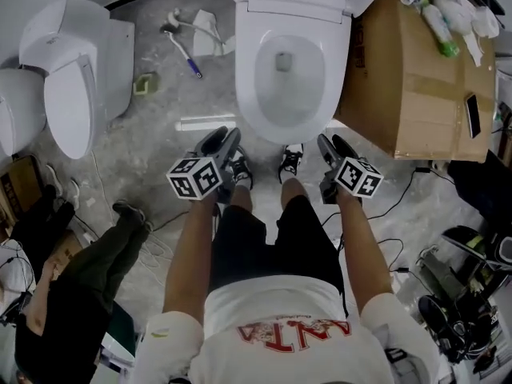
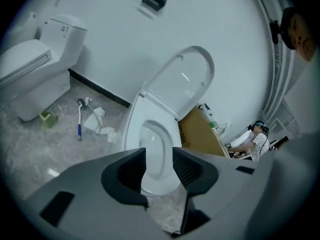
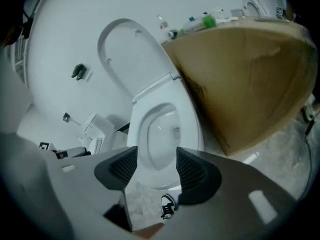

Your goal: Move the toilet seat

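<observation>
Toilet seat (image 1: 253, 94): down on bowl, lid raised. My left claw (image 1: 224, 137), my right claw (image 1: 333, 142): both spread, empty, just before the toilet's front rim.

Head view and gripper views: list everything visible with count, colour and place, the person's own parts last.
toilet: one, white, centre, lid raised
second toilet: one, white, left, lid closed
cardboard box: one, brown, right of the toilet
bottles: several, white and green, on the box
flat device: one, black, on the box
brush: one, blue handle, floor between toilets
bystander: one, dark clothes, lower left
shoes: two, black-and-white, before the bowl
left gripper: one, grey, open, empty, near the bowl
right gripper: one, grey, open, empty
</observation>
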A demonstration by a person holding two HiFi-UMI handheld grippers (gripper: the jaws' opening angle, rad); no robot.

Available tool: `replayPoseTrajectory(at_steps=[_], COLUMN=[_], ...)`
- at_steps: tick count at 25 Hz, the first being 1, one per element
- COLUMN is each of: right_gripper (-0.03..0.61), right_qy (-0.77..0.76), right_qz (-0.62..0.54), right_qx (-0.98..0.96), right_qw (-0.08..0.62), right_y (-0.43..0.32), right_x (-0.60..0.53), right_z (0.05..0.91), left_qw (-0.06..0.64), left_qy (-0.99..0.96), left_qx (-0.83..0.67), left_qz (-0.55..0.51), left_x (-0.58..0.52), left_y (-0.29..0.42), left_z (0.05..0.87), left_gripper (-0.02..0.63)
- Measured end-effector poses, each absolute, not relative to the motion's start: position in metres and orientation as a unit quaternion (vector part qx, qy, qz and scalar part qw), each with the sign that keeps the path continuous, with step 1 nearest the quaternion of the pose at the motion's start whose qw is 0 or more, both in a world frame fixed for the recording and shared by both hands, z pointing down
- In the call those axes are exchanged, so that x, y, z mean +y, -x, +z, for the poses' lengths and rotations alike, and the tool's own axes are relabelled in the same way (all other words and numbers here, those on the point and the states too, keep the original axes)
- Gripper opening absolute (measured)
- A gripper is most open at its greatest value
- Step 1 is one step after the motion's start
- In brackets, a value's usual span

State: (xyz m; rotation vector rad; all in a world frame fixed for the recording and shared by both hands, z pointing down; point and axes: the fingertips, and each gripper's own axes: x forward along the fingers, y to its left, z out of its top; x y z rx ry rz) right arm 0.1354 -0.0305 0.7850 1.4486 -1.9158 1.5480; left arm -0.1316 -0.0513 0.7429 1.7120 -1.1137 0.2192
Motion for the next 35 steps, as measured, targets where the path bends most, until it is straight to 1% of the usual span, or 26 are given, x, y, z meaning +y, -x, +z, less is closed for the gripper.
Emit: replayPoseTrajectory(at_steps=[5, 9, 12, 16, 17, 19, 26, 30, 35], right_gripper=[0.256, 0.261, 0.261, 0.256, 0.247, 0.204, 0.209, 0.207, 0.207], right_qy=[-0.512, -0.503, -0.5, -0.506, -0.509, -0.512, -0.508, -0.496, -0.486], right_qz=[0.607, 0.634, 0.645, 0.646, 0.647, 0.653, 0.677, 0.675, 0.673], right_qx=[-0.598, -0.576, -0.567, -0.564, -0.561, -0.553, -0.532, -0.546, -0.557], right_qw=[0.11, 0.116, 0.111, 0.091, 0.089, 0.078, 0.03, 0.018, 0.006], right_y=[-0.147, -0.141, -0.137, -0.133, -0.133, -0.134, -0.136, -0.137, -0.135], right_x=[-0.016, -0.004, 0.0, -0.005, -0.005, -0.004, -0.007, -0.005, -0.005], right_z=[0.858, 0.895, 0.911, 0.914, 0.915, 0.914, 0.903, 0.891, 0.869], left_qw=[0.567, 0.604, 0.625, 0.631, 0.633, 0.635, 0.64, 0.649, 0.685], left_qy=[-0.675, -0.644, -0.633, -0.634, -0.635, -0.638, -0.643, -0.642, -0.636], left_qx=[-0.456, -0.443, -0.43, -0.418, -0.415, -0.409, -0.397, -0.387, -0.349], left_qz=[0.123, 0.153, 0.157, 0.159, 0.155, 0.15, 0.138, 0.128, 0.068], left_x=[-0.039, -0.022, -0.012, -0.006, -0.006, -0.007, -0.013, -0.009, -0.002], left_y=[0.113, 0.099, 0.092, 0.088, 0.088, 0.086, 0.076, 0.069, 0.056], left_z=[0.83, 0.886, 0.907, 0.918, 0.918, 0.916, 0.908, 0.905, 0.884], left_gripper=[0.164, 0.184, 0.184, 0.184, 0.184, 0.184, 0.184, 0.184, 0.184])
